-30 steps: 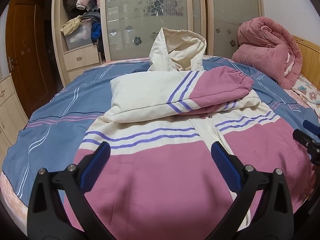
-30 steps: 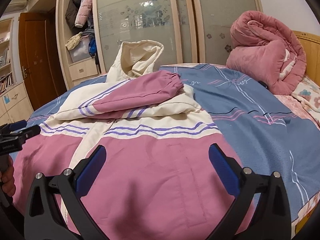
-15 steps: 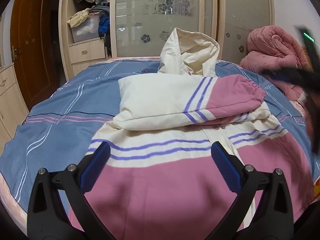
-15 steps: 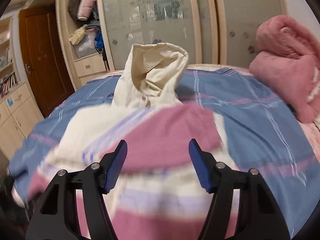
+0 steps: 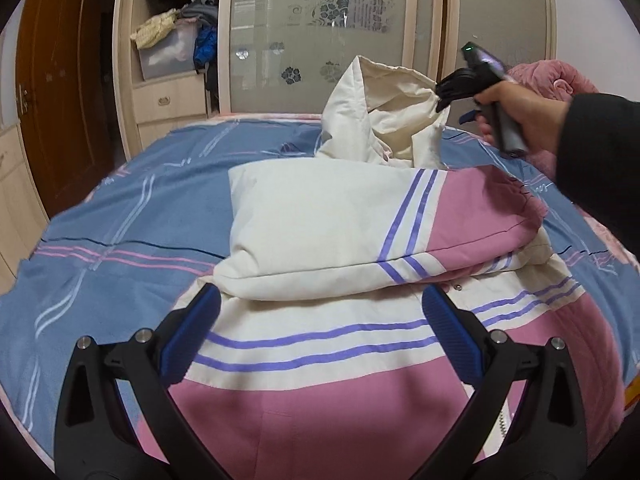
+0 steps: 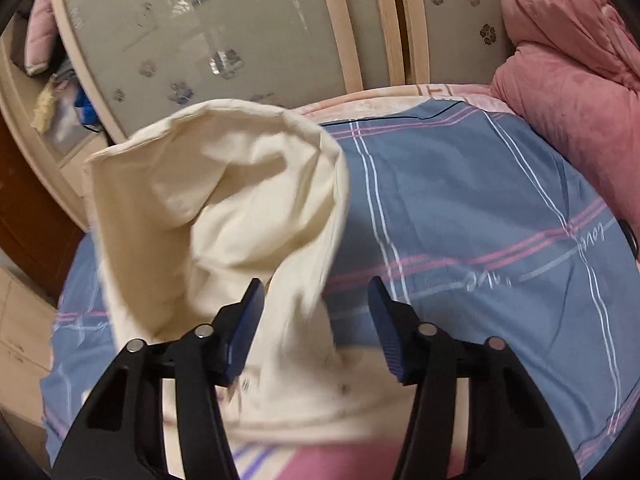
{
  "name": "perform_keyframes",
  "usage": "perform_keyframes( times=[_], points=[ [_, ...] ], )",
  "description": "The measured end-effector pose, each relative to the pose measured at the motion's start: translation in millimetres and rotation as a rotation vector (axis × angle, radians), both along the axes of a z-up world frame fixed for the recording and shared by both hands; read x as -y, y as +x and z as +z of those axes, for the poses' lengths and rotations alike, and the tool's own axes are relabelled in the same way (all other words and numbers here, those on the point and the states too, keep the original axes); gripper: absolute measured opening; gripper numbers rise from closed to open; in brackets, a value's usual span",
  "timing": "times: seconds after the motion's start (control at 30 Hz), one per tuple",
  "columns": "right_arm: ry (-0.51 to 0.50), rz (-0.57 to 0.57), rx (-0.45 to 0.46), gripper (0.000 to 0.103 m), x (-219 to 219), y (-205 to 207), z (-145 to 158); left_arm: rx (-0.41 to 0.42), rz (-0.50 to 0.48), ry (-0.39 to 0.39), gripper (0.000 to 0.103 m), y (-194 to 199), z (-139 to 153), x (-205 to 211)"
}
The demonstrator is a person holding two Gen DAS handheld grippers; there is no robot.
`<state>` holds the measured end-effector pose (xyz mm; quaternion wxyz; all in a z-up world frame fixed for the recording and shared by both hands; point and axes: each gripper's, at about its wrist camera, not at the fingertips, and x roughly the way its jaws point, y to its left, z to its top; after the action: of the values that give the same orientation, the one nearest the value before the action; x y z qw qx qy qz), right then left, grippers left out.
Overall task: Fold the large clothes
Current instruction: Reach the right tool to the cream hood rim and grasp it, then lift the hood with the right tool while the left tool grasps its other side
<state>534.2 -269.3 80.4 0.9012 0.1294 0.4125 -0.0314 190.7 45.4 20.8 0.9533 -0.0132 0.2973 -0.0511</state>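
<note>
A pink and cream jacket (image 5: 320, 360) with purple stripes lies front up on the bed. One sleeve (image 5: 360, 220) is folded across its chest. Its cream hood (image 5: 384, 120) stands up at the far end. My left gripper (image 5: 320, 320) hovers open above the jacket's striped middle, holding nothing. A hand holds my right gripper (image 5: 444, 96) at the hood's right rim. In the right wrist view the hood (image 6: 240, 200) fills the left side. The right gripper (image 6: 316, 312) is closing with the rim's cloth between its fingers, and the pads stand clear of it.
A blue striped sheet (image 5: 120, 220) covers the bed. A rolled pink quilt (image 6: 580, 60) sits at the far right. Behind the bed stand glass wardrobe doors (image 5: 320, 20), shelves stuffed with clothes (image 5: 172, 40) and a brown door (image 5: 52, 100). A dark sleeve (image 5: 592, 152) reaches in from the right.
The right gripper swept from the jacket's lower right up to the hood, and its jaws narrowed. The left gripper edged forward towards the folded sleeve.
</note>
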Motion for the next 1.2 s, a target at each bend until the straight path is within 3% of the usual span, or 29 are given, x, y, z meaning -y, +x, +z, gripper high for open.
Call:
perform_keyframes(
  times=[0.13,0.2,0.23,0.27,0.43,0.6,0.7,0.9,1.03,1.1,1.2],
  points=[
    [-0.008,-0.017,-0.011,0.051,2,30,-11,-0.012,-0.016,0.003,0.101,0,-5,2],
    [0.008,-0.022,-0.019,0.026,3,36,-14,-0.022,-0.021,0.019,0.101,1,-8,4],
    [-0.004,-0.038,0.002,0.006,2,34,-10,-0.024,-0.020,0.019,0.101,2,-9,3],
    [-0.011,-0.027,0.033,0.004,0,30,-5,-0.026,-0.018,0.014,0.101,3,-9,2],
    [-0.069,0.076,0.136,0.003,-18,-11,18,-0.044,-0.011,-0.034,0.101,10,-11,0],
    [-0.110,0.192,0.271,0.003,-32,-100,39,-0.018,-0.010,-0.036,0.101,7,-6,4],
    [-0.079,0.215,0.317,0.003,-24,-144,39,-0.008,0.000,-0.035,0.101,5,-6,5],
    [-0.021,0.215,0.341,0.003,-4,-170,24,0.045,0.015,-0.079,0.101,11,10,-8],
    [0.011,0.239,0.347,0.003,2,-175,20,0.070,0.026,-0.049,0.101,62,44,-5],
    [0.022,0.245,0.350,0.003,4,-178,17,0.082,0.048,0.042,0.101,99,60,6],
    [0.060,0.252,0.352,0.003,9,-182,13,0.074,0.050,0.101,0.101,158,77,22]
  ],
)
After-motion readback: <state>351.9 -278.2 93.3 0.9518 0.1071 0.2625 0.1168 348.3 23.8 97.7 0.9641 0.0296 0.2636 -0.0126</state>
